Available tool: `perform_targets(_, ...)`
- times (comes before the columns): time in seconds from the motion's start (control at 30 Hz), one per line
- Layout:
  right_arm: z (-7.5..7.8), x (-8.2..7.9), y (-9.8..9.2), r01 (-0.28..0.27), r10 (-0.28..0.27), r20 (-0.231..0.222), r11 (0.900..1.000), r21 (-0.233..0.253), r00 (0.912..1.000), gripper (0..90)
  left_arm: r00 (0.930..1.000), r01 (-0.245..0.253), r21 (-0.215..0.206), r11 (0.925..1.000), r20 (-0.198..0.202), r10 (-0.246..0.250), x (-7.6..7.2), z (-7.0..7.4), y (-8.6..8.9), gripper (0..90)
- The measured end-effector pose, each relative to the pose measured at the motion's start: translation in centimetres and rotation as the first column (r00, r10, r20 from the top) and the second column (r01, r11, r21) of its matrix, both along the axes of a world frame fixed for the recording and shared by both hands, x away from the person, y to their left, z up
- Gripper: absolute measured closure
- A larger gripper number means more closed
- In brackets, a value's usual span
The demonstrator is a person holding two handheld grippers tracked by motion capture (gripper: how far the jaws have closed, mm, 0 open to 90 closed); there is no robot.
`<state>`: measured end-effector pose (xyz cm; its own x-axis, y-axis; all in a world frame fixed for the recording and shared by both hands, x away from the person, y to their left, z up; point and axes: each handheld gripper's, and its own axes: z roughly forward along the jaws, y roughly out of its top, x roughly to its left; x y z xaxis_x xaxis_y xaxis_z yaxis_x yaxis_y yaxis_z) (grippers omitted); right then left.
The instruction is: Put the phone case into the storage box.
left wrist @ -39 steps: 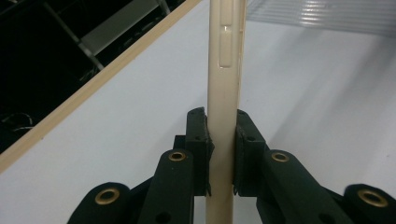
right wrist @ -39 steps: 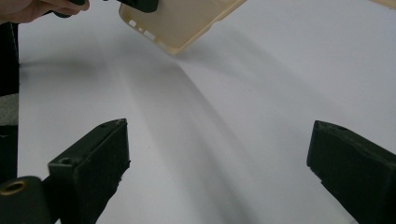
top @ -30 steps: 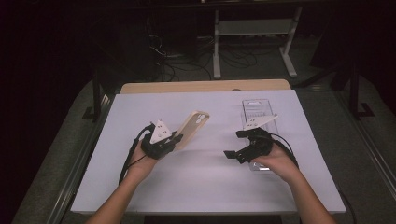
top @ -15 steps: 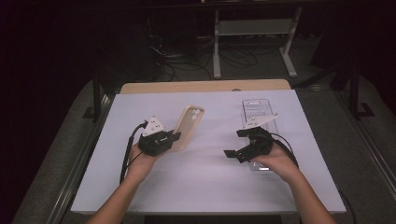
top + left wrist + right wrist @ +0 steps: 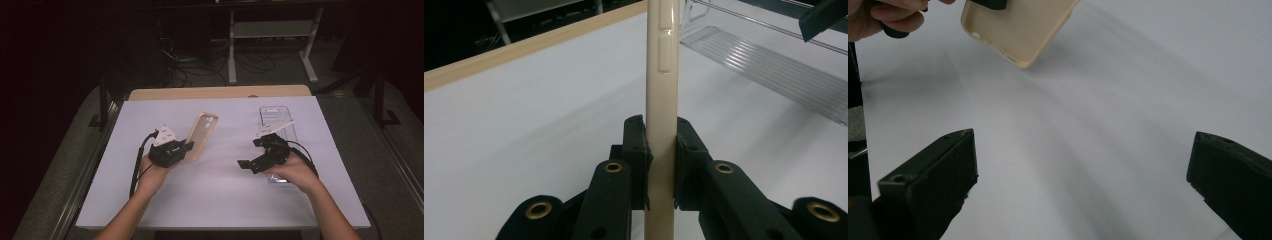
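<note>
**Phone case held on edge while the other gripper waits open**

The beige phone case (image 5: 201, 135) is off the table, pinched by its lower end so that most of its length stands free above the jaws. In the left gripper view the case (image 5: 663, 75) runs straight up between the two pads (image 5: 636, 160), edge-on, with its side-button bumps showing; a grip on the narrow end like this leaves the open back and long sides clear, likely so the case can be turned or handed across. The left gripper (image 5: 186, 148) is closed firmly on it, jaws pressing both faces.

From the case outward: to its right lies a clear plastic tray (image 5: 276, 117), well apart from it, on the white table cover (image 5: 215, 195). The right gripper (image 5: 250, 165) hovers between case and tray, near the tray's front end, its jaws spread wide and holding nothing. The right gripper view shows the case (image 5: 1018, 30) up ahead with bare cover between the jaws, which suggests it is aimed toward the case, though whether it hangs just above the table or touches it is hard to tell.

The left hand (image 5: 155, 172) comes in low with its forearm angled inward, wrist cocked so the case leans up and away. The right hand (image 5: 295, 172) rests behind its gripper, palm down, forearm angled in from the lower right.
</note>
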<state>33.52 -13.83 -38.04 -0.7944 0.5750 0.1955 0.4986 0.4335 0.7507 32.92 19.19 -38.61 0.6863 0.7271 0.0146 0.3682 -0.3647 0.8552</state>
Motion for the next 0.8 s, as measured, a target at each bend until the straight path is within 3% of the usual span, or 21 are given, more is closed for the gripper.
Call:
perform_targets(0.03, 0.2, -0.1, 0.1, 0.007, -0.006, -0.020, 1.000, 0.004, 0.9998, 0.0, 1.0000, -0.001, 0.000, 1.0000, 0.001, 0.001, 0.0, 0.0, 0.0, 79.2)
perform_targets(0.1, 0.3, 0.0, 0.3, -0.003, 0.003, -0.001, 1.000, 0.000, 1.0000, 0.0, 1.0000, -0.006, -0.001, 1.0000, 0.001, 0.006, 0.0, 0.0, 0.0, 79.2)
perform_targets(0.2, 0.4, 0.3, 0.5, -0.002, 0.002, -0.018, 1.000, 0.003, 0.9998, 0.0, 0.9999, -0.010, -0.006, 0.9999, 0.004, 0.010, 0.0, -0.1, 0.0, 79.1)
perform_targets(0.23, 0.5, 0.3, 0.6, 0.008, -0.008, -0.028, 1.000, 0.006, 0.9996, 0.0, 0.9998, -0.017, -0.025, 0.9995, 0.003, 0.017, 0.0, -0.2, -0.2, 79.2)
perform_targets(0.27, 0.5, 0.5, 0.7, -0.002, 0.002, -0.014, 1.000, 0.005, 0.9999, 0.0, 0.9998, -0.018, -0.022, 0.9996, 0.003, 0.018, 0.0, -0.2, -0.2, 79.2)
perform_targets(0.3, 0.6, 0.5, 0.8, 0.008, -0.007, -0.030, 1.000, 0.006, 0.9995, 0.0, 0.9999, -0.012, -0.002, 0.9999, 0.002, 0.012, 0.0, -0.1, -0.1, 79.2)
perform_targets(0.5, 0.8, 1.3, 1.8, 0.006, -0.005, -0.048, 1.000, 0.010, 0.9989, 0.0, 0.9997, -0.024, -0.025, 0.9994, 0.003, 0.024, -0.1, -0.2, -0.4, 79.2)
perform_targets(0.57, 0.8, 1.7, 1.9, 0.000, 0.001, -0.034, 1.000, 0.024, 0.9994, 0.0, 0.9996, -0.027, -0.026, 0.9993, 0.000, 0.027, -0.1, -0.3, -0.4, 79.2)
perform_targets(0.63, 1.0, 1.9, 2.1, 0.013, -0.011, -0.052, 0.999, 0.048, 0.9986, 0.0, 0.9995, -0.030, -0.024, 0.9993, 0.005, 0.030, -0.2, -0.2, -0.5, 79.2)
perform_targets(0.8, 1.2, 2.5, 2.6, 0.032, -0.030, -0.057, 0.998, 0.050, 0.9980, 0.0, 0.9990, -0.043, -0.032, 0.9986, 0.009, 0.044, -0.3, -0.1, -0.6, 79.1)
